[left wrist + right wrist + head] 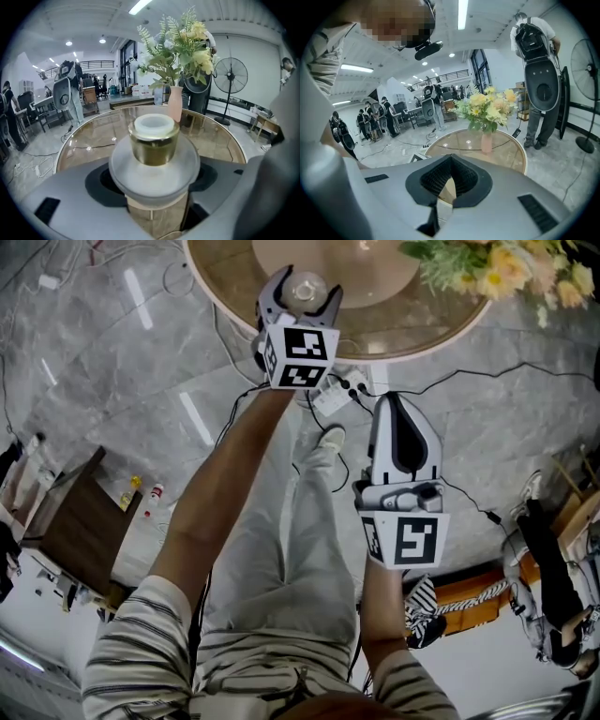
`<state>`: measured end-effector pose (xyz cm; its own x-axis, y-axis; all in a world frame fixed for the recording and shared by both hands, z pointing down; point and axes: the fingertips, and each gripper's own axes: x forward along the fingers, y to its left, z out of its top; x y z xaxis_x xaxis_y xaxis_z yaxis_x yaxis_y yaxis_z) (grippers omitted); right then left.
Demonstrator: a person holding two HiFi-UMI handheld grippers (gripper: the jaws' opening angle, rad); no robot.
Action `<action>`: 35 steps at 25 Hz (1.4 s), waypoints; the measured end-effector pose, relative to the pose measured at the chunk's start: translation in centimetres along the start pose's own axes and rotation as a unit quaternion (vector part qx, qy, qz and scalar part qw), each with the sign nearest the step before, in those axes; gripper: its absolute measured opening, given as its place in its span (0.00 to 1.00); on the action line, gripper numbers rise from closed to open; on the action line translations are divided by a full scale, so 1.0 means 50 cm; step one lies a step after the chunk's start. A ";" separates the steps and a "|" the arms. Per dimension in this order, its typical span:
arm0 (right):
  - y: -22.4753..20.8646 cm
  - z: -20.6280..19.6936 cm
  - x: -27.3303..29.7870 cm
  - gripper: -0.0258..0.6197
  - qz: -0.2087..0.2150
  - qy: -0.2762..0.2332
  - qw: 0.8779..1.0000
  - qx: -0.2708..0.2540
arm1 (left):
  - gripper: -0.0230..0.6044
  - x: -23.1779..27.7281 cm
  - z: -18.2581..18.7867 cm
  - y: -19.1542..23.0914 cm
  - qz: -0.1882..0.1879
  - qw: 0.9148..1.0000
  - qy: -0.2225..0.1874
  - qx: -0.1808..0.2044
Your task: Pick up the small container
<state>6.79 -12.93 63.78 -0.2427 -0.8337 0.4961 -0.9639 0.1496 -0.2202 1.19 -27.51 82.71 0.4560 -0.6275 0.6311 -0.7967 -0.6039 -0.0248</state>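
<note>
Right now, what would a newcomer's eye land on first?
The gold small container with its white lid, at the near edge of the round glass table, framed by the open left claw. Behind it, a pink vase of yellow flowers. The right claw, shut and empty, hangs back over the floor.

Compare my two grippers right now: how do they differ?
The left gripper's jaws stand apart with the small container between them. The right gripper's jaws are shut on nothing. The left gripper reaches over the table, while the right gripper hangs short of the table's edge, above the floor. Both point toward the table.
</note>
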 end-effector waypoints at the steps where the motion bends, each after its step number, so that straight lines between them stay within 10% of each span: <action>1: 0.002 0.003 -0.004 0.05 0.000 -0.001 1.000 -0.002 | 0.56 -0.005 0.000 0.000 0.001 1.000 0.003 0.001; 35: 0.140 0.360 -0.439 0.05 0.037 -0.100 0.994 -0.036 | 0.56 -0.692 0.408 -0.115 0.015 0.996 -0.073 -0.046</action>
<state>7.32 -3.14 36.25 -0.2936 -0.9069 0.3023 -0.9513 0.2462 -0.1854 -1.93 -12.35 45.18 0.4791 -0.7128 0.5122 -0.8405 -0.5407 0.0337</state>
